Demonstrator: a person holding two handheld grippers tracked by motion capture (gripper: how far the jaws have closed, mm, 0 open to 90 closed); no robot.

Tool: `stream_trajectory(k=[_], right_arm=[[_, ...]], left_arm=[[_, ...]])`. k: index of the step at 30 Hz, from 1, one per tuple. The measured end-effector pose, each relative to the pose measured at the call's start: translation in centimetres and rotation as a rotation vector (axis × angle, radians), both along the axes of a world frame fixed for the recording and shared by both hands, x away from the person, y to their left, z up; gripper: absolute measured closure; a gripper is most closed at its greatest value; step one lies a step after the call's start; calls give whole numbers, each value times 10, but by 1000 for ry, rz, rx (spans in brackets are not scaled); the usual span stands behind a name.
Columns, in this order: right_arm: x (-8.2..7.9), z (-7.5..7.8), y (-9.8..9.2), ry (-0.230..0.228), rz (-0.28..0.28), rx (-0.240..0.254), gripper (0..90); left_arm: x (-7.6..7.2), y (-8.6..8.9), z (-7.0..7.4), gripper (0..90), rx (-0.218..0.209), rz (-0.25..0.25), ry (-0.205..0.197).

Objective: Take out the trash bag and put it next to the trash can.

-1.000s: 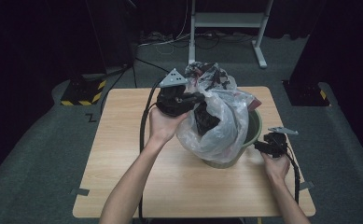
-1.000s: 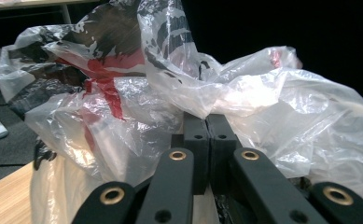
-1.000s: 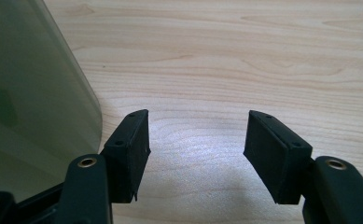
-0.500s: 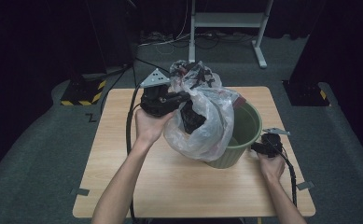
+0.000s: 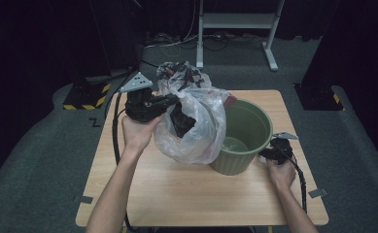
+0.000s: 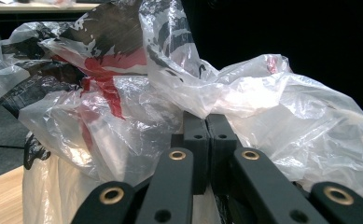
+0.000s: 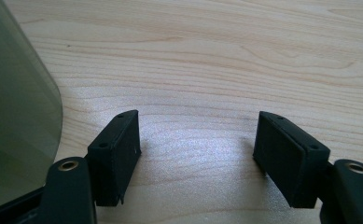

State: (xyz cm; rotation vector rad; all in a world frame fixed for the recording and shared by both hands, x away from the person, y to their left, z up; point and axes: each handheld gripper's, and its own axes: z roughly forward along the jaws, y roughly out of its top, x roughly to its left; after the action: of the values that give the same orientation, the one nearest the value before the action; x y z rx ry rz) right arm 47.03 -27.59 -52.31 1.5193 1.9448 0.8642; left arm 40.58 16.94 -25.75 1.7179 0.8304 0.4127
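In the high view a clear plastic bag [image 5: 196,124] with red and black print hangs at the centre of the frame, lifted off the table [image 5: 177,194] and bulging against the left side of a green bin [image 5: 242,138] that stands upright right of centre. The left gripper [image 5: 169,102], held in the left hand [image 5: 138,131] up and left of the bag, has its fingers [image 6: 195,140] clenched on a gathered fold of the plastic — in the left gripper view the two black pads meet with the film pinched between them, and the crumpled bag spreads across the frame above. The right gripper [image 5: 269,154] lies low at the bin's right side, near the table's right edge, with the right hand [image 5: 281,174] behind it. In the right gripper view its fingers [image 7: 116,154] stand released, well apart over bare wood — the bin's green wall sits just beside the left finger, at the frame's left edge.
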Motion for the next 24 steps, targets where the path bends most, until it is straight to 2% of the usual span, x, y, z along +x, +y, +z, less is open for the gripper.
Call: stream_trajectory(k=[4,8,18,22,24], right_arm=[[0,0,0,0,-1,0,309],[0,0,0,1,-2,0,308],[0,0,0,1,-4,-3,306],[0,0,0,0,-3,-2,306],[0,0,0,0,-3,-1,306]], left_arm=[[-1,12,-4,885,-21,24,1],[-1,26,-9,884,-61,36,22],[-7,50,-13,884,-65,95,30],[-8,56,-17,884,-60,114,37],[-8,58,-19,884,-44,128,38]])
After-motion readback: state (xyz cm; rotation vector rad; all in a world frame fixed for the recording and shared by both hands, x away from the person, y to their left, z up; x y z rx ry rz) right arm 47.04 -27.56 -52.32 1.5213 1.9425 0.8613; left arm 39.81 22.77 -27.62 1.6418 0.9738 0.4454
